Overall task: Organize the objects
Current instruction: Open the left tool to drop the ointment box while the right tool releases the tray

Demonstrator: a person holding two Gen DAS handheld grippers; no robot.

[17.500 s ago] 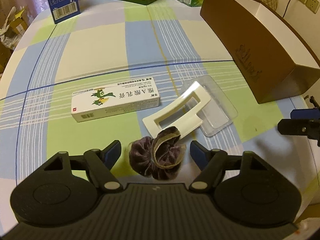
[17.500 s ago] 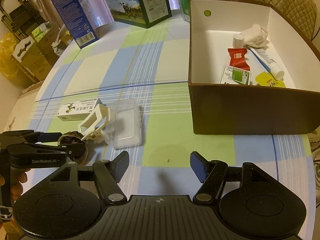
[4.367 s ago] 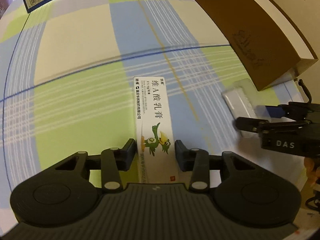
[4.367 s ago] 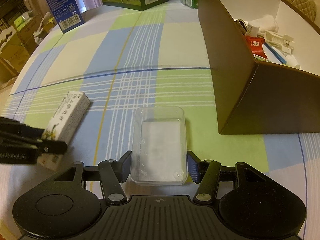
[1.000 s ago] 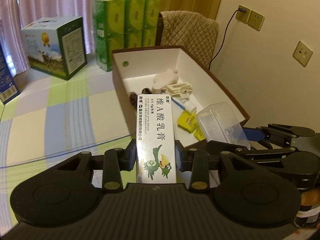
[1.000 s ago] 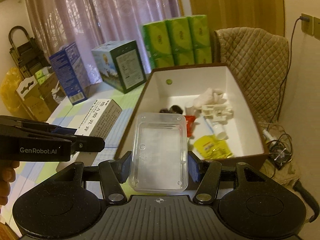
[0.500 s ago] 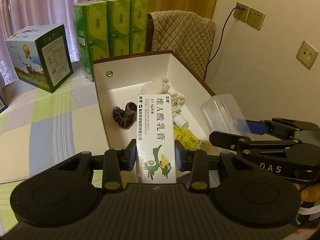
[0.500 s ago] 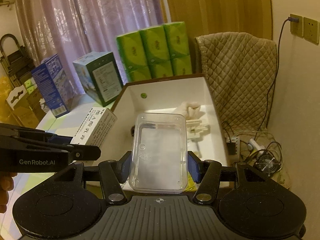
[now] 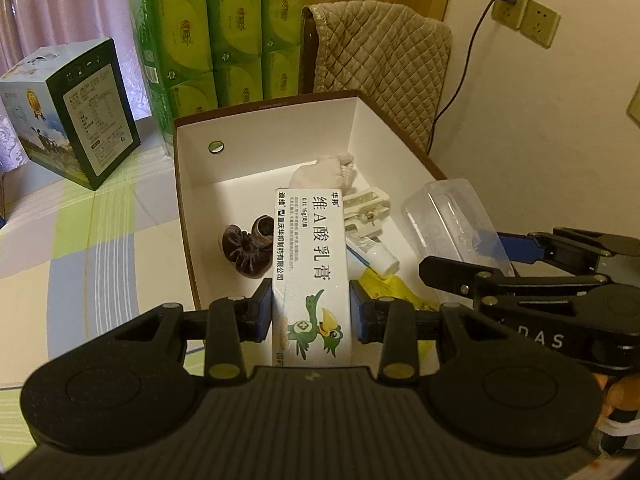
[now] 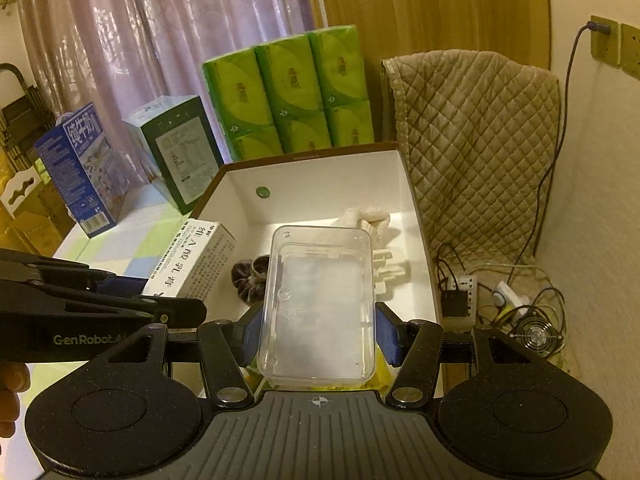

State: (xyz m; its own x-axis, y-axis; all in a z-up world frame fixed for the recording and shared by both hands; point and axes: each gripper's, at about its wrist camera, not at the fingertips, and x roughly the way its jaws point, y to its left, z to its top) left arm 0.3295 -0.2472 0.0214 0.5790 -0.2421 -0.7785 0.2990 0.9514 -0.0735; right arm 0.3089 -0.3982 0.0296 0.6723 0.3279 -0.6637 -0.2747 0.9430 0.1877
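My left gripper [image 9: 311,314] is shut on a white ointment carton [image 9: 310,256] with a green bird, held above the near end of the brown box [image 9: 264,166] with a white inside. My right gripper [image 10: 318,334] is shut on a clear plastic container [image 10: 320,300], also over the box [image 10: 320,184]. Each gripper shows in the other's view: the carton [image 10: 188,258] at left, the container [image 9: 450,220] at right. Inside the box lie a dark velvet scrunchie [image 9: 248,246], a white hair clip [image 9: 366,210], a tube [image 9: 370,254], a yellow packet [image 9: 390,286] and a white cloth [image 9: 324,172].
Green tissue packs [image 9: 216,44] and a green-and-blue carton [image 9: 72,104] stand behind the box on the checked tablecloth [image 9: 100,240]. A blue carton [image 10: 80,168] stands further left. A quilted chair back [image 10: 472,136] and floor cables [image 10: 500,292] lie beyond the table on the right.
Both grippers have moved forward over the box with their loads, and the box interior now fills more of each view. Grips are unchanged.
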